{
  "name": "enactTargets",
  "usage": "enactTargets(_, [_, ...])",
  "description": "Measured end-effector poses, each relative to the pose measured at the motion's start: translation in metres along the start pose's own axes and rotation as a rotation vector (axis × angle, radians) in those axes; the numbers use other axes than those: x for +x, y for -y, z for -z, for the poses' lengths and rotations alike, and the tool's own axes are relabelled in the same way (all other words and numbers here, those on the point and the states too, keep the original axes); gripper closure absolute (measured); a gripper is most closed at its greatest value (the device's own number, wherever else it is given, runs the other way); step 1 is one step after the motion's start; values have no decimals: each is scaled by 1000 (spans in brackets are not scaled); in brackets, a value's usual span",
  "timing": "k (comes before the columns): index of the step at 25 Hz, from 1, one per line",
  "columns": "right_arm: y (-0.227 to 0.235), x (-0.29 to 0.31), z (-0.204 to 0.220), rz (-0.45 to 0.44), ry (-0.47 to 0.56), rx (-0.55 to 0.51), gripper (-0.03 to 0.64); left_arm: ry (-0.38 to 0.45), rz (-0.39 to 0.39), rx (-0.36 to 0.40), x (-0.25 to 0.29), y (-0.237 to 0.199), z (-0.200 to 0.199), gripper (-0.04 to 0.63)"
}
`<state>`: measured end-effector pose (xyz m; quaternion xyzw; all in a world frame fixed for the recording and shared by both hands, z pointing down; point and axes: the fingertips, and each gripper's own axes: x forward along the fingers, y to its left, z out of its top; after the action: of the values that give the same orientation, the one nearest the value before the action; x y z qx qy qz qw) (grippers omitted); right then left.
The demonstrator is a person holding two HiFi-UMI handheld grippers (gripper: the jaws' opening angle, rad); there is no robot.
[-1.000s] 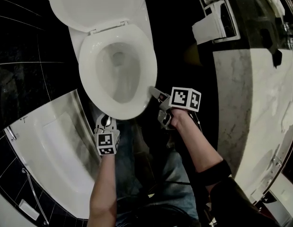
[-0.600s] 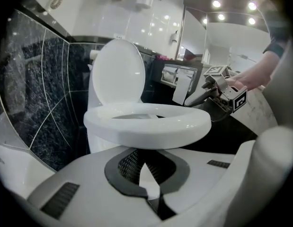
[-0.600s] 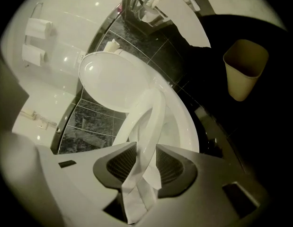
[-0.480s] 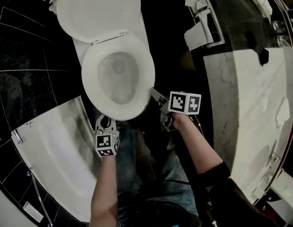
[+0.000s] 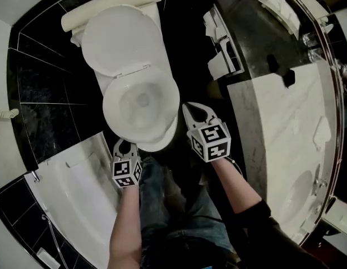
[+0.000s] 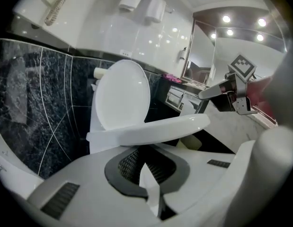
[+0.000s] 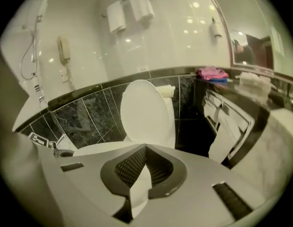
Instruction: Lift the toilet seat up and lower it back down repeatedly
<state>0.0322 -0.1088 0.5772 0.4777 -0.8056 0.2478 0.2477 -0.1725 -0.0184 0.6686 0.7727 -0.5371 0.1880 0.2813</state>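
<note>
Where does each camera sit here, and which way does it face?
Head view: on the person's head, looking steeply down at the toilet; shows both forearms, the left gripper and the right gripper.
Left gripper view: on the left gripper, facing the raised lid and the seat; its shut jaws fill the bottom, right gripper at right.
Right gripper view: on the right gripper, facing the lid and a wall phone; its jaws, just closed on nothing, fill the bottom.
Shared: all three show the lid.

Ceiling spotlights (image 6: 225, 19) glare off glossy white walls (image 6: 113, 37); black tiling (image 6: 42, 93) sinks into shadow, fisheye warping and darkening the edges.
</note>
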Motion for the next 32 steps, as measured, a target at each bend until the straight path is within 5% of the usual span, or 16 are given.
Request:
enactTargets(4, [-18,1,-54,15,51,-116,601,13,22,10,3,-5,-38,611])
enactTargets(18, [-67,25,-190,65,175,-172,600,37,119,90,40,-38,-151,609])
enactTargets(32, [-63,69,-278,-14,239,-236,600,38,62,162,90,-76,-235,609])
